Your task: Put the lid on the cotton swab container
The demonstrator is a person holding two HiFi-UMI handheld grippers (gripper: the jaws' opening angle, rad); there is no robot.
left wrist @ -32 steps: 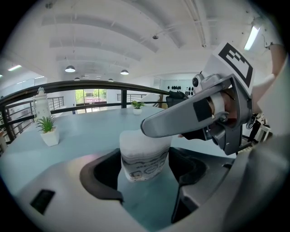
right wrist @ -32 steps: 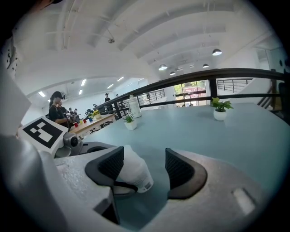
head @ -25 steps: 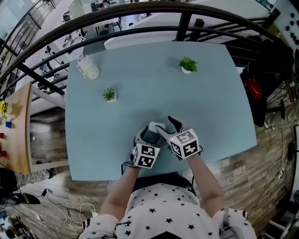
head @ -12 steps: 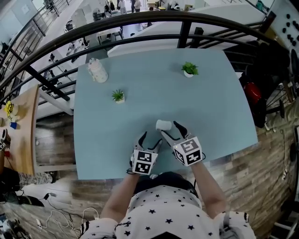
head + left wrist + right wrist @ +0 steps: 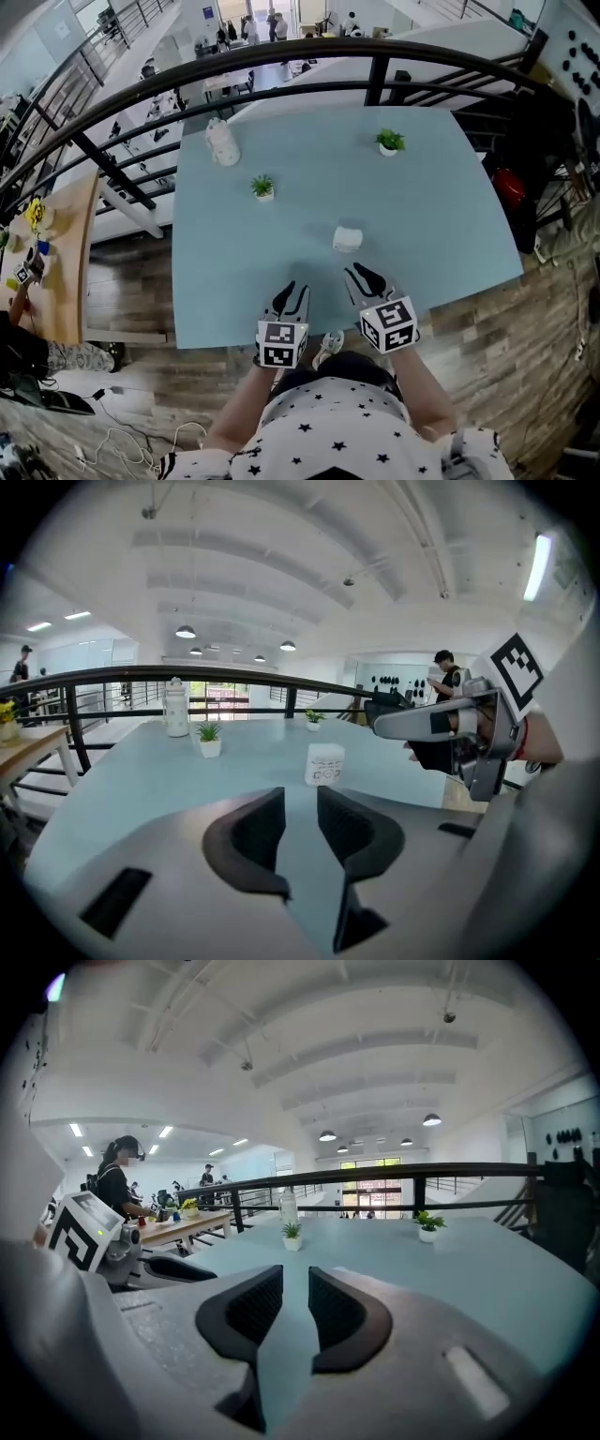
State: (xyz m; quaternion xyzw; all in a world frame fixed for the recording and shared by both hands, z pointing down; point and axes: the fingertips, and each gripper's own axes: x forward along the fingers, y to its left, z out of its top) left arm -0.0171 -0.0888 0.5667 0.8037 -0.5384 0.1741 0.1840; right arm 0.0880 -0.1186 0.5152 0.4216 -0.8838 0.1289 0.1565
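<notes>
Both my claws are narrow: the jaws have just been closing, a slim gap is left, and nothing sits between them on either side. My left claw (image 5: pixel 292 287) and right claw (image 5: pixel 362 273) hover side by side over the near edge of the worktop (image 5: pixel 441 216). The cotton swab container (image 5: pixel 347 238) stands upright on the worktop ahead of them, touching neither. In the left gripper view it's just past my jaws. A potted plant (image 5: pixel 263 187), a second plant (image 5: pixel 389 142) and a white bottle (image 5: pixel 222 142) stand farther back.
</notes>
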